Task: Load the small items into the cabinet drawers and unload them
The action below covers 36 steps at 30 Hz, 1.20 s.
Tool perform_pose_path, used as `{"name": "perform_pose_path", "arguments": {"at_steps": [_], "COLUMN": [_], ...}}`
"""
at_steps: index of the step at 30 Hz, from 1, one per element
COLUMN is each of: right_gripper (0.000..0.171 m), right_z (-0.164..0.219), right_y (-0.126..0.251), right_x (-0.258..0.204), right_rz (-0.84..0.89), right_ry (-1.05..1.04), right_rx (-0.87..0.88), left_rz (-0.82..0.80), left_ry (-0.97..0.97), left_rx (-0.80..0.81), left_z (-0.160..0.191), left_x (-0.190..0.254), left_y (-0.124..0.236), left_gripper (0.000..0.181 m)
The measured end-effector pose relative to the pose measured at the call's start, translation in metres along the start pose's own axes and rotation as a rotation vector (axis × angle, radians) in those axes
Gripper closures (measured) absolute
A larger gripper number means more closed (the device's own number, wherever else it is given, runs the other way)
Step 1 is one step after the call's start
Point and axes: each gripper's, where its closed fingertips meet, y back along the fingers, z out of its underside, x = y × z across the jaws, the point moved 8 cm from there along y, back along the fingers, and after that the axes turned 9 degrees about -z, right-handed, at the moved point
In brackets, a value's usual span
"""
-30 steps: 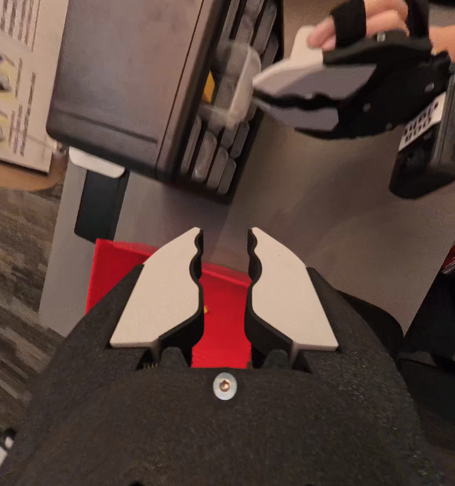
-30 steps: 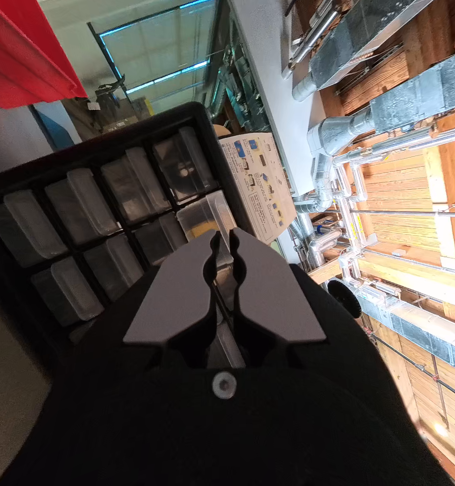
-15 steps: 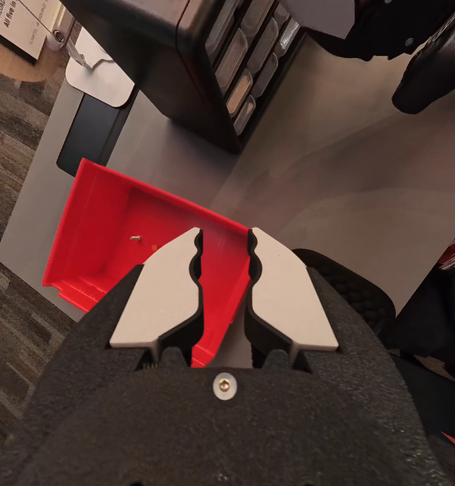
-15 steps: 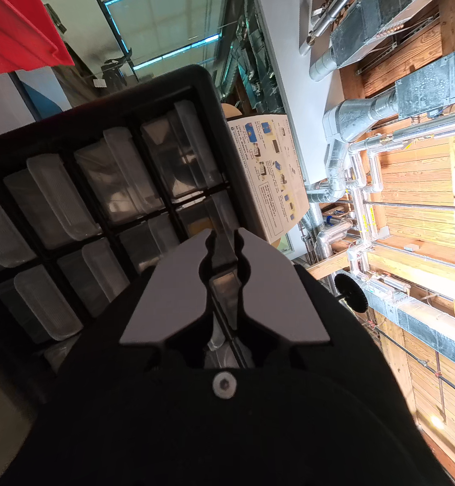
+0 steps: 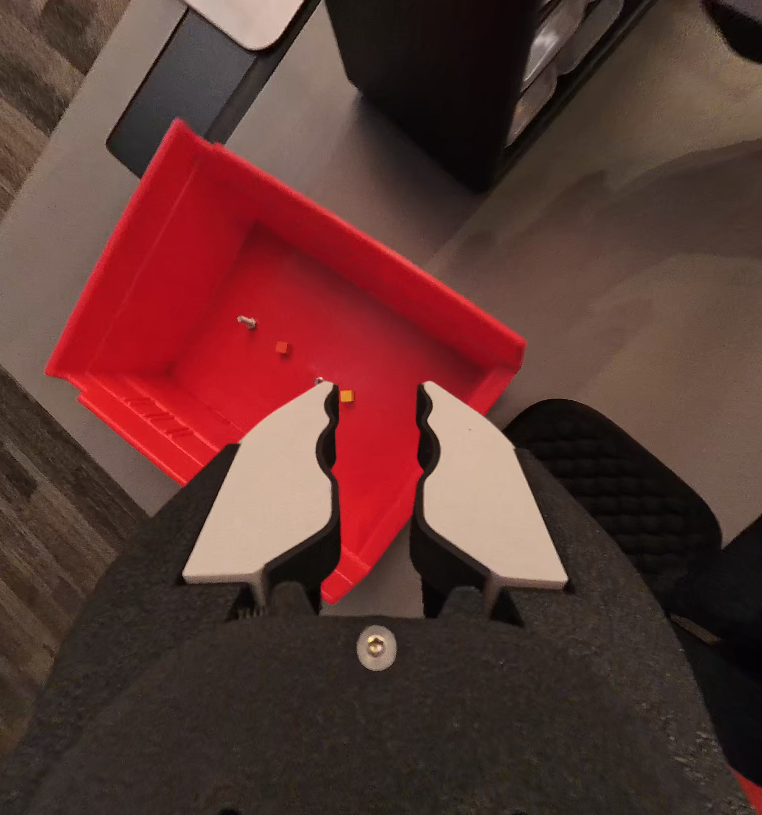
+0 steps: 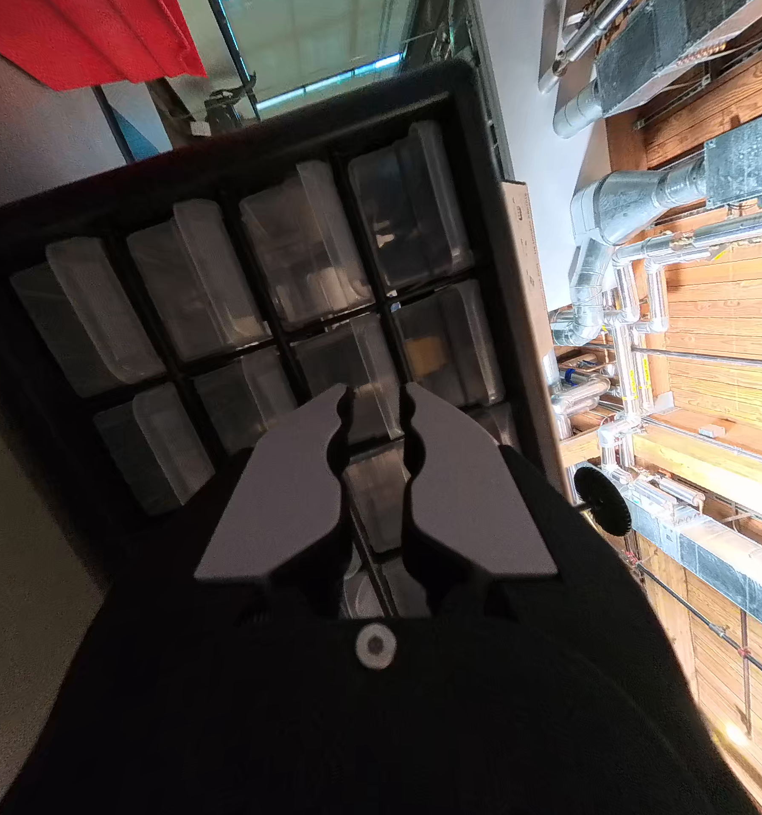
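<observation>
A red bin (image 5: pixel 159 247) lies on the grey table below my left gripper (image 5: pixel 377 390), which is open and empty above the bin's near end. In the bin lie a small silver screw (image 5: pixel 247 321), an orange cube (image 5: pixel 283 347), a yellow cube (image 5: pixel 346 396) and a second silver bit (image 5: pixel 319 379) at my left fingertip. The black drawer cabinet (image 5: pixel 419 84) stands behind the bin. In the right wrist view the cabinet (image 6: pixel 194 181) fills the frame with several clear drawers (image 6: pixel 300 247), all pushed in. My right gripper (image 6: pixel 374 392) is open and empty just in front of them.
A black box (image 5: pixel 181 84) with a white pad (image 5: pixel 256 17) sits at the table's far left corner. A black mesh chair back (image 5: pixel 608 480) is at the right. Patterned carpet (image 5: pixel 22 507) lies past the table's left edge. A poster board (image 6: pixel 530 282) stands beside the cabinet. The left gripper's tips are roughly 30 cm from the right gripper's. From my right tips it is roughly 9 cm to the cabinet (image 6: pixel 194 181); from my left, 20 cm. Seen from the left wrist view (image 5: pixel 512 75) as well.
My left gripper swung down from the cabinet to over the red bin. My right gripper pushed the drawer it held shut, let go, opened and backed off a little.
</observation>
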Motion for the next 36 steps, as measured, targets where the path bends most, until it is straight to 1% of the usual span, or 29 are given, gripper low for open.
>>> {"name": "perform_pose_path", "arguments": {"at_steps": [2,3,7,12,15,17,20,21,23,25,28,30,36], "right_gripper": [0.154,0.160,0.161,0.162,0.170,0.170,0.170,0.166,0.154,0.148,0.149,0.161,0.161], "right_z": [0.002,0.002,0.003,0.001,0.000,-0.004,-0.007,-0.008,-0.006,-0.002,0.002,0.001,-0.004], "right_y": [-0.004,-0.004,0.001,0.016,0.027,0.036,0.038,0.037,0.032,0.022,0.011,0.010,0.024], "right_x": [0.000,0.001,0.002,0.002,0.002,0.005,0.004,0.002,-0.003,-0.006,-0.004,-0.001,-0.001], "right_rz": [0.012,0.031,0.041,0.035,0.035,0.052,0.034,0.027,0.025,0.033,0.057,0.078,0.082], "right_ry": [0.009,0.013,0.000,0.019,0.015,0.014,0.014,0.023,0.050,0.061,0.046,0.035,0.042], "right_rx": [-0.006,0.003,0.027,0.036,0.040,0.066,0.056,0.064,0.052,0.022,-0.006,0.005,0.043], "left_rz": [-0.001,-0.004,-0.035,0.007,0.033,0.029,0.023,0.025,0.017,0.014,0.013,0.011,0.003], "left_ry": [0.026,0.039,0.070,0.106,0.070,0.019,-0.018,-0.019,-0.018,-0.015,-0.014,-0.015,-0.024], "left_rx": [-0.019,-0.032,-0.082,-0.155,-0.192,-0.213,-0.255,-0.262,-0.268,-0.278,-0.279,-0.281,-0.276], "left_z": [0.009,0.013,0.031,0.052,0.058,0.059,0.061,0.062,0.063,0.064,0.065,0.066,0.070], "left_x": [-0.006,-0.009,-0.021,-0.025,-0.017,-0.012,-0.009,-0.009,-0.010,-0.011,-0.010,-0.010,-0.008], "left_y": [-0.009,-0.014,-0.035,-0.073,-0.095,-0.107,-0.122,-0.125,-0.130,-0.133,-0.133,-0.133,-0.133], "left_gripper": [0.148,0.148,0.149,0.149,0.149,0.149,0.148,0.148,0.148,0.148,0.148,0.148,0.150]}}
